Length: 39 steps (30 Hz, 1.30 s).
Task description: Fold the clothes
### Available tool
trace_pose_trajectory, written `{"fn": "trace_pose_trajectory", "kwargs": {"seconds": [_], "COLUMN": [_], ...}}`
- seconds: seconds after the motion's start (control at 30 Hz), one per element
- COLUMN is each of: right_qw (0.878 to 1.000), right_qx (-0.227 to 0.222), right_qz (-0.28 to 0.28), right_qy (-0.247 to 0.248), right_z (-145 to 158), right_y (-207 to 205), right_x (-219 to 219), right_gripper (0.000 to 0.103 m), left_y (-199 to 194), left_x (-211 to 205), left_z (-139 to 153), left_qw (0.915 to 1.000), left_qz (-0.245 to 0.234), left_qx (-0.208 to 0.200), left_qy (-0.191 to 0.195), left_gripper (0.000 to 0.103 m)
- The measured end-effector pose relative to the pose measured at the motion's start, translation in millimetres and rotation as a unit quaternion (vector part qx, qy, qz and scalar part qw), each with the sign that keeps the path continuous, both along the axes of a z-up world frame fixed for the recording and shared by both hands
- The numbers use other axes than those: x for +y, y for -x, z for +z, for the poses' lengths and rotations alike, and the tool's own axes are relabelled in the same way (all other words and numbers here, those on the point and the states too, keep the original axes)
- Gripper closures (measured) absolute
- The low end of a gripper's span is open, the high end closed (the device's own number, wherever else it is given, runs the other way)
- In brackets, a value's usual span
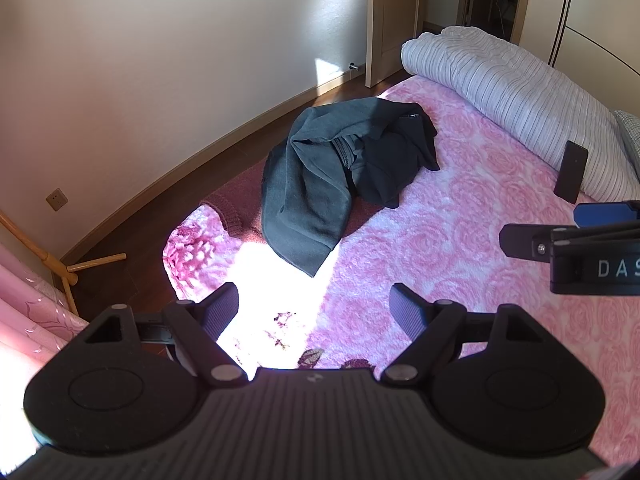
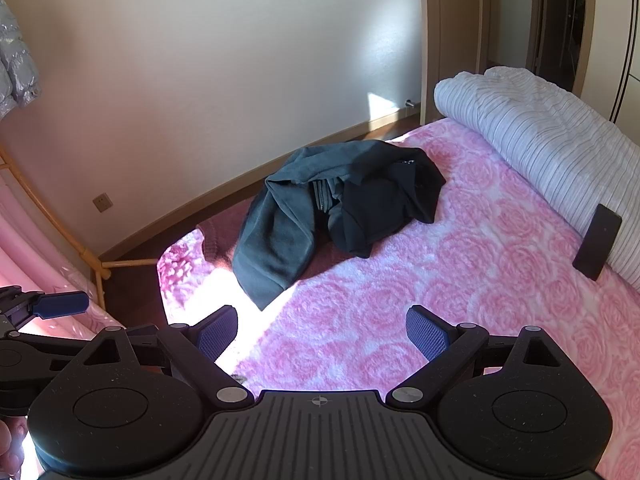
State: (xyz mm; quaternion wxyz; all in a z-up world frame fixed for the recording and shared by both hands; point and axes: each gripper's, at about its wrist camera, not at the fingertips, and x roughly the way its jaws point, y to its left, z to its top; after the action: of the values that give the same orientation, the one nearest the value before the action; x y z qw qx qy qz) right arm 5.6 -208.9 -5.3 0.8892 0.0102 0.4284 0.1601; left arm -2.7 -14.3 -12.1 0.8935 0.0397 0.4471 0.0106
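Left wrist: both hand-held grippers, left [image 1: 314, 306] and right [image 2: 322, 326], spread, empty, above the bed [image 1: 460, 248]. Reach crumpled dark garment [image 1: 320, 184], pinch edges, spread flat first.

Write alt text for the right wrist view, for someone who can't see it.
A crumpled dark jacket lies on a pink rose-patterned bed cover, ahead of the open, empty right gripper. A rolled striped quilt and a black phone sit at the right; the left gripper shows at the left edge.
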Motion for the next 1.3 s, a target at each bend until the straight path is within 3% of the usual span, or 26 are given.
{"fn": "trace_pose_trajectory", "kwargs": {"seconds": [0.97,1.13,1.3], "right_qw": [1.0,0.999,1.0], "right_qx": [0.024,0.02,-0.002], "right_qz": [0.001,-0.004,-0.003], "right_qy": [-0.018,-0.025,0.0], "right_z": [-22,-29,-38], "right_y": [-17,-36,-80], "right_x": [-12,-15,-8], "right_gripper": [0.009,0.009,0.009], "left_y": [2,-22,-85], "left_x": [3,22,39], "left_z": [-10,-15,-33], "left_qw": [0.9996,0.9996,0.9974], "left_qz": [0.009,-0.007,-0.064], "left_qx": [0.023,0.025,0.003], "left_qy": [-0.01,-0.014,-0.032], "left_gripper": [0.023,0.023,0.023]}}
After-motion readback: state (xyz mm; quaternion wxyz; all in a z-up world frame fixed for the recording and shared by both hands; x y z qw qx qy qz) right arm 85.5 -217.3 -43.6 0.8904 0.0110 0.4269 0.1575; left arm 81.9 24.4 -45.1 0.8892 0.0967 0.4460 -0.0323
